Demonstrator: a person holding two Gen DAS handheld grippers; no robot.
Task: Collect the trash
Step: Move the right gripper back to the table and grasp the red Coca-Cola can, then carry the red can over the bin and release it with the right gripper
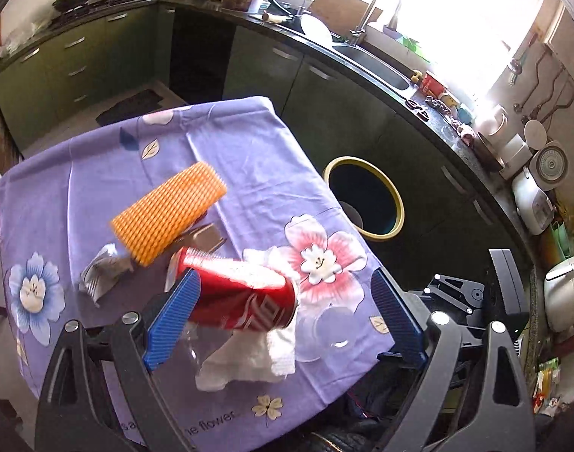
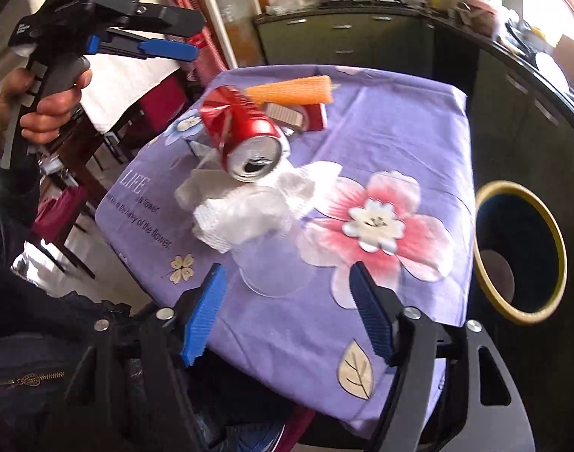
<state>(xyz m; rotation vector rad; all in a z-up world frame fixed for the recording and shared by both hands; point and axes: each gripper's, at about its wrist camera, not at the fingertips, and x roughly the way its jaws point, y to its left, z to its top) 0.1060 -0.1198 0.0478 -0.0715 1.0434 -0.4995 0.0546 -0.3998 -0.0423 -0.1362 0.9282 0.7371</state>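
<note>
The purple flowered tablecloth (image 2: 400, 120) drops off at its edges on every side, with open floor to the right where the yellow-rimmed bin (image 2: 520, 252) stands well apart from the jaws. Ahead of the right gripper (image 2: 287, 312), whose jaws stand apart on nothing, a dented red can (image 2: 245, 132) lies on its side on crumpled white tissue (image 2: 241, 214), an orange foam net (image 2: 290, 88) beyond. A hand (image 2: 42, 109) holds the left gripper (image 1: 283, 320) tilted downward, jaws apart.

clear cup (image 2: 272, 263) half hidden under tissue (image 2: 249, 211); red box (image 2: 317, 116) mostly behind can (image 2: 241, 132).
</note>
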